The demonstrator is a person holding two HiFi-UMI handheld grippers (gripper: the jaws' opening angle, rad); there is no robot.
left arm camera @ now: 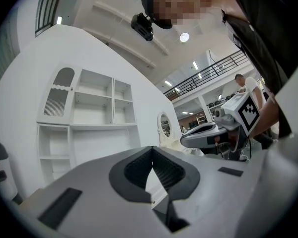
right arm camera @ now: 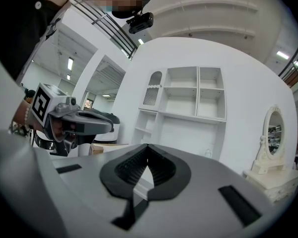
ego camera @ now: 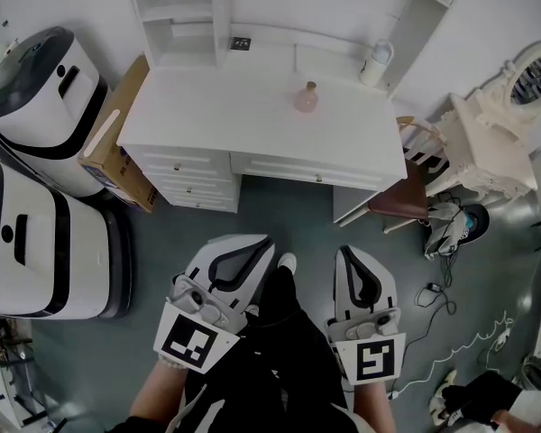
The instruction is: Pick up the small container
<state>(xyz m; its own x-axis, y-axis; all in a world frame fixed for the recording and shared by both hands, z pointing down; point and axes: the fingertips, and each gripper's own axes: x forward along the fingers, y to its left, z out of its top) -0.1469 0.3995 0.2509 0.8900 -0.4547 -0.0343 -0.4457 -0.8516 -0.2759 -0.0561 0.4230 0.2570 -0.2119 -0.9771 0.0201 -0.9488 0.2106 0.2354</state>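
floor: the grey floor [ego camera: 279,201] leaves you an open strip between your legs and the desk front. on your right, cables [ego camera: 460,341] trail across it.
desk: the white desk [ego camera: 207,115] stands straight ahead with its front edge toward you. it has drawers under the left part and a kneehole under the right. a shelf unit [ego camera: 185,12] rises along its back edge.
machines: two white-and-black machines [ego camera: 45,242] crowd your left side, near the left gripper.
vanity: a white vanity with an oval mirror [ego camera: 532,75] hems in the desk's right end.
chair: a brown chair [ego camera: 406,197] sits at the desk's right front corner and narrows the way in there.
box: a cardboard box [ego camera: 117,142] leans against the desk's left end.
left gripper: you hold the left gripper [ego camera: 257,242] low in front of you, short of the desk. its jaws are pressed together with nothing between them.
right gripper: the right gripper [ego camera: 345,253] is beside it, jaws likewise together and empty.
bottle: a white bottle [ego camera: 376,63] stands at the back right of the desk top, against the shelf unit.
small container: the pink small container [ego camera: 307,97] stands upright toward the back of the desk top, right of middle. it is apart from the bottle and well apart from both grippers.
views: only the head view shows you the container and the floor. the gripper views show the shelf compartments from the front and each other's gripper. the left gripper view also shows a person [left arm camera: 240,82] far back.
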